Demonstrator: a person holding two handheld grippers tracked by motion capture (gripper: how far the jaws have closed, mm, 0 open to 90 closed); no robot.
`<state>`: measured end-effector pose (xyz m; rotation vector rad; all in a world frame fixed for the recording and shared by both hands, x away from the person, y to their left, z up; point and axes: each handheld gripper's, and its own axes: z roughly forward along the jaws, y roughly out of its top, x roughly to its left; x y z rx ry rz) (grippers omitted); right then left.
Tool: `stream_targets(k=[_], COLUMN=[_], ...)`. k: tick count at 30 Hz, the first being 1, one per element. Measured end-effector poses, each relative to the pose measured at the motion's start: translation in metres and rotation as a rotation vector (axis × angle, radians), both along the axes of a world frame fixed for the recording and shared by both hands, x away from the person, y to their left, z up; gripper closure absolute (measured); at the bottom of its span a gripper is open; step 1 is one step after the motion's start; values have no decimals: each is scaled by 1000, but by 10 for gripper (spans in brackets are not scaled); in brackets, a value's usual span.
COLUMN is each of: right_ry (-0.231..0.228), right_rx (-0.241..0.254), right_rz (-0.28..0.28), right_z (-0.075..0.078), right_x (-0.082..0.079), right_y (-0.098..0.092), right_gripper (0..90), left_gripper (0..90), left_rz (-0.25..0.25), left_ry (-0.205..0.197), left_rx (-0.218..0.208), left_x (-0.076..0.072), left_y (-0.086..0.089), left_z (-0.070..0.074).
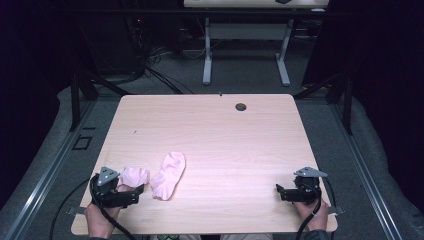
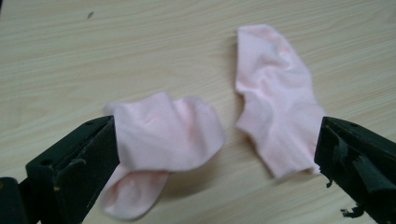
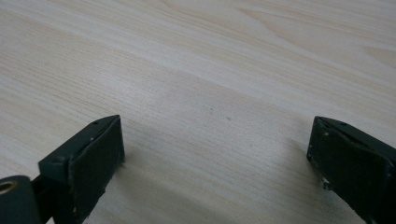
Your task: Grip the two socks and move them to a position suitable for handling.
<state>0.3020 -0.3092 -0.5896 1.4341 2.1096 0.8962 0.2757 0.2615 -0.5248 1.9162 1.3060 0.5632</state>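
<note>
1. Two pink socks lie on the near left part of the wooden table (image 1: 210, 125). The folded sock (image 1: 135, 175) is crumpled and doubled over on itself, and it sits closest to the left gripper (image 1: 131, 194).
2. The flat sock (image 1: 168, 175) lies just beside the folded one, on its right in the high view, spread out long with one end pointing away from the person. A narrow strip of bare wood shows between the two socks, so they do not touch.
3. In the left gripper view, the folded sock (image 2: 161, 140) lies between the two black jaws and touches the left one, or is partly hidden behind it. The flat sock (image 2: 275, 100) reaches close to the right jaw. The jaws stand wide apart and hold nothing.
4. The person's left hand (image 1: 99, 220) holds this gripper at the near edge of the table.
5. The right gripper (image 1: 281, 192) rests well apart from the socks, at the near right corner, held by the right hand (image 1: 314, 212). In the right gripper view its jaws are also spread wide, with bare wood between them.
6. A small dark round hole (image 1: 241, 106) is in the far part of the table.
</note>
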Motion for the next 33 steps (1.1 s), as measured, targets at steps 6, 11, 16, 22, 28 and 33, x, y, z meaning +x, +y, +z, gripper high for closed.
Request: stream_targets(k=[6,11,16,22,28,33], right_ry=[-1,0,-1,-2,-4,-4], right_rx=[2,2,3,3,4,-2], right_rz=[1,1,1,-1,-1,-2], right_z=[0,0,0,0,0,0], right_x=[0,0,0,0,0,0], right_y=[0,0,0,0,0,0], right_gripper=[36,38,39,42,46,48], left_gripper=[3,26,64,150,262,388], left_rz=[-59,-105,-129,-142,-128,-116], left_ry=[15,54,99,144,187,215], left_rx=[-3,2,16,52,106,141], left_x=[16,34,50,67,78,82], left_y=[-29,-54,-73,-91,-102,-108], left_z=[4,-2,-11,-22,-31,-39])
